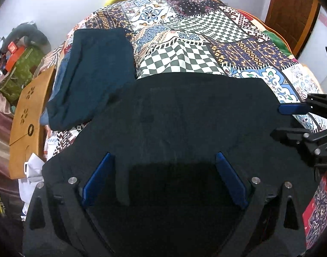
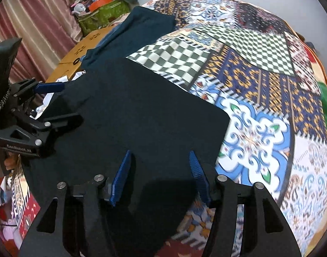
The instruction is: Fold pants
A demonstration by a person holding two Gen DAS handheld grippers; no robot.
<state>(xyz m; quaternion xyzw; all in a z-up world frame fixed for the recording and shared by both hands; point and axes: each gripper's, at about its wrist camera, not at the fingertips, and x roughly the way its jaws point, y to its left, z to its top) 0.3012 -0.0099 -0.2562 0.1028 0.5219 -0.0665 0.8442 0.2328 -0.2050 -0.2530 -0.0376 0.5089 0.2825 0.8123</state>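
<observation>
Two hand-held grippers are present, each with two blue-padded fingers. The left gripper (image 1: 164, 158) points steeply down over the black pants (image 1: 184, 111); its jaws stand wide apart with cloth lying between and beneath them, and the pads do not press on it, so it is released. The right gripper (image 2: 160, 156) likewise points down over the black pants (image 2: 131, 107); its jaws stand apart with a raised fold of cloth between them, and neither blue pad is seen pressing on that fold. One pair of black pants lies spread flat on the near part of the bed, with one corner rounded toward the right in the right wrist view. One folded dark teal garment (image 1: 94, 68) lies farther back on the left, resting on one blue denim item (image 1: 58, 79), just beside the black pants. The surface is one patchwork bedspread (image 1: 195, 42) with checkered, floral and geometric panels. Beside the bed stands one tan cardboard box (image 1: 28, 115) with cut-out patterns. Beyond it sits a green bag (image 2: 99, 15) with clutter on top, against a pink curtain (image 2: 34, 17). One brown wooden door (image 1: 292, 10) and a pale wall (image 1: 56, 0) close off the room.
</observation>
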